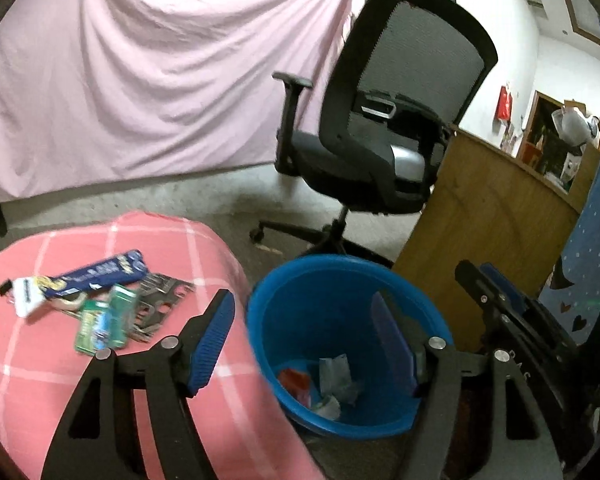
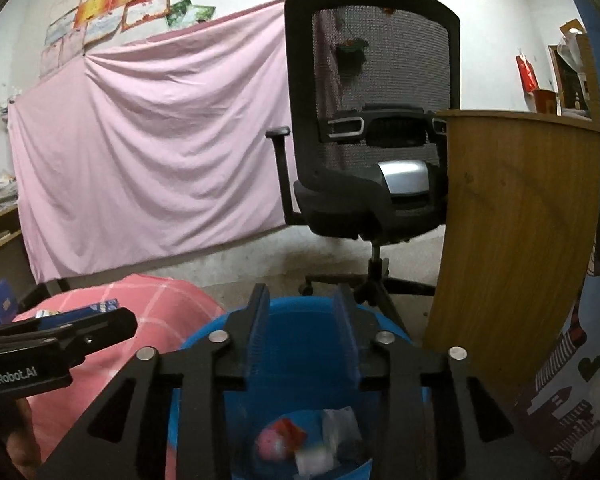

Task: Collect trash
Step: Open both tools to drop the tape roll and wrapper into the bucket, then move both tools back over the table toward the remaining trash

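Task part done. Blue bin (image 1: 340,320) below both tongs holds several scraps (image 1: 332,380). Left gripper (image 1: 304,344) spread wide, empty; right gripper (image 2: 302,328) moderately open, empty — over the bin. Left of them, wrappers (image 1: 100,300) remain on the pink cloth (image 1: 40,360) — seemingly outstanding.

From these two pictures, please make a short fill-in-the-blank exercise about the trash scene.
1. The bin holding crumpled trash is coloured ____.
2. The wrappers lie on a checked cloth coloured ____.
3. Behind the bin stands a black office ____.
4. The left tool holds ____.

Missing words: blue; pink; chair; nothing
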A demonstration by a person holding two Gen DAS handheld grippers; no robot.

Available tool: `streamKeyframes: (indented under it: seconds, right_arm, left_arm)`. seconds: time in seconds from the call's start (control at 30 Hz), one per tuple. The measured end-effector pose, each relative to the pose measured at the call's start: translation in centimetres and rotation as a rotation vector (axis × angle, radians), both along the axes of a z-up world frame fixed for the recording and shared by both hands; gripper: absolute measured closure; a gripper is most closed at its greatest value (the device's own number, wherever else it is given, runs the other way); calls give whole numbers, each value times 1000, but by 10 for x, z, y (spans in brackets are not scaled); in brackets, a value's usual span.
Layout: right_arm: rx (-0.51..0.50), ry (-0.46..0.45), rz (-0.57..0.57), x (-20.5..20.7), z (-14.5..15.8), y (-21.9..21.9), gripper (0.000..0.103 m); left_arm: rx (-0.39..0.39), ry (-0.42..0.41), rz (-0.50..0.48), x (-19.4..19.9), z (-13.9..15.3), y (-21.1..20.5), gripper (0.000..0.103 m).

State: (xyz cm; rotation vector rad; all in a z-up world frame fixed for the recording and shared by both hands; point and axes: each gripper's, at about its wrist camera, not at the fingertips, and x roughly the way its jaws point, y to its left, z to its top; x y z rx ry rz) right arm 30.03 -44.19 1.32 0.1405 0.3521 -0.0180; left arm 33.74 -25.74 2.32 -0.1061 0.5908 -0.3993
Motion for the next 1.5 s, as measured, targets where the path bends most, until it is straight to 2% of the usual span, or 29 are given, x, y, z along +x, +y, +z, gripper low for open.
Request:
streamKeyframes:
  seconds: [0.17,0.23,0.33,0.4,0.53,0.67,0.87,1.03,1.3,1.5]
  right_arm:
    - [12,-50,1,-6,15,7,56]
    - [16,-75,3,-9,22,10,55]
    - [22,-125,5,-16,35,18,44]
    - [25,-169,12,-21,43,24,29]
    - [15,-234,26,-25,53,38,21]
    - [32,-307,39,-30,58,48,0]
    - [43,-409,117,-40,65,65,0]
    - [5,-449,173,-41,70,86,0]
    - [-52,-439,239,-31,68,127,0]
    - [-90,-372,270,-16,59,153,0]
  left_arm:
    - [-2,-67,66,-10,16,23,29]
    - [-3,-100,97,-15,23,35,11]
    - [-19,-168,168,-26,32,54,3]
    - [-22,-211,215,-31,36,63,2]
    - [1,-288,296,-43,43,86,2]
    - [-9,-347,318,-56,45,108,2]
    - [-5,-451,345,-76,45,136,2]
    - [19,-493,373,-85,41,158,2]
    - [55,-485,404,-87,28,192,2]
    - [72,-416,413,-77,13,216,2]
